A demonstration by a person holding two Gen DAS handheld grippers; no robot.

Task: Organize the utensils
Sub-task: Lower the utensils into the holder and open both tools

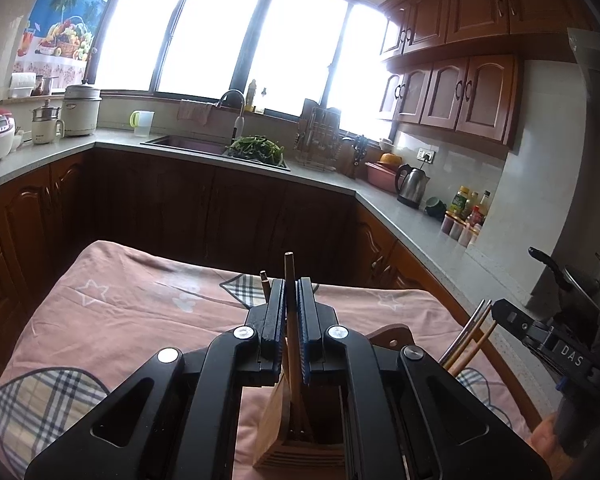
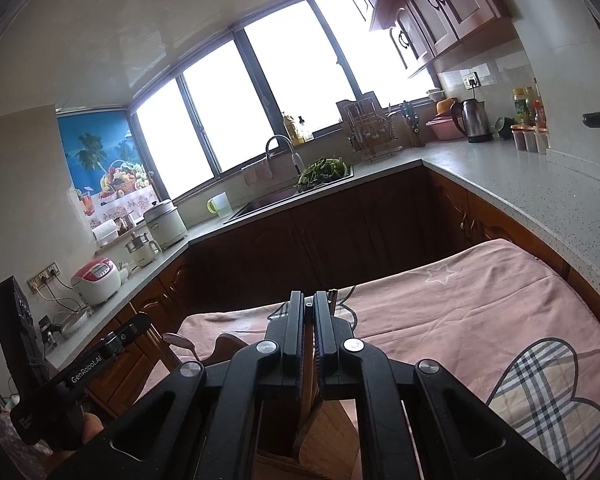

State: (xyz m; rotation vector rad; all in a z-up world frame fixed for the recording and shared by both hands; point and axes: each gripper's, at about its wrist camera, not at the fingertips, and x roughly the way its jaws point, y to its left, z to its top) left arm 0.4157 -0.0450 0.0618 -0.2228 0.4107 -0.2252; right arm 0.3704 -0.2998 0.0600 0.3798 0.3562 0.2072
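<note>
Two black grippers work over the pink star-print cloth (image 1: pixel 140 308). On the left, the left gripper (image 1: pixel 291 292) has its jaws pinched tight on a brown wooden chopstick (image 1: pixel 290 276), which stands upright, its lower end down in the slotted bamboo utensil holder (image 1: pixel 278 432). Over to the right, the right gripper (image 2: pixel 308 304) is clamped narrow on thin wood and metal chopsticks (image 1: pixel 466 338), above the same holder.
</note>
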